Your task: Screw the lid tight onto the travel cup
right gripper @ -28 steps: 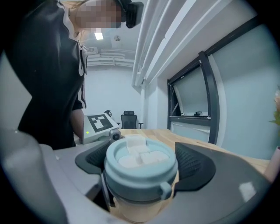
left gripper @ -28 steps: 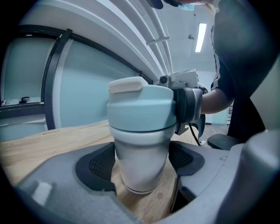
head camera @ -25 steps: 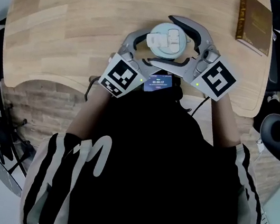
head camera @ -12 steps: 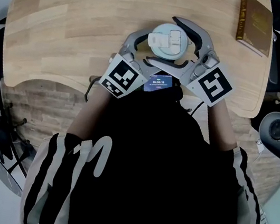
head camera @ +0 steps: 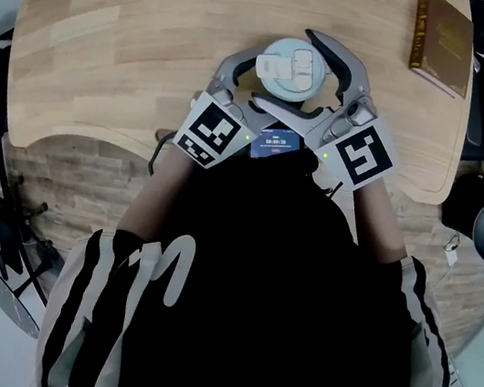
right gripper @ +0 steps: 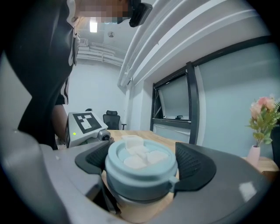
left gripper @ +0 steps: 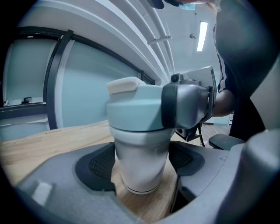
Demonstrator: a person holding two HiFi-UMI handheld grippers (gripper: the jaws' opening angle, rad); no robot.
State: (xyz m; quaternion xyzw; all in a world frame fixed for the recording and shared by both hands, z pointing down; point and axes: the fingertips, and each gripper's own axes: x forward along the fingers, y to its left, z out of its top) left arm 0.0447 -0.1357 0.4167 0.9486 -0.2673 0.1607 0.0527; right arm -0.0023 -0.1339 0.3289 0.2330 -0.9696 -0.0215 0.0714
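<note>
L gripper (left gripper: pixel 142 168) had its jaws clamped on the white body of the travel cup (left gripper: pixel 141 144), w/ one dark pad on each side, low down. Cup stood upright on the wood table (head camera: pixel 114 26), near the front edge, just ahead of the person. Pale teal lid (head camera: pixel 289 67) sat on top of the cup. R gripper (right gripper: pixel 141 164) pinched the lid at its rim, w/ a pad on either side. Far R, well apart, a brown book (head camera: pixel 443 43) lay flat at the table's corner.
</note>
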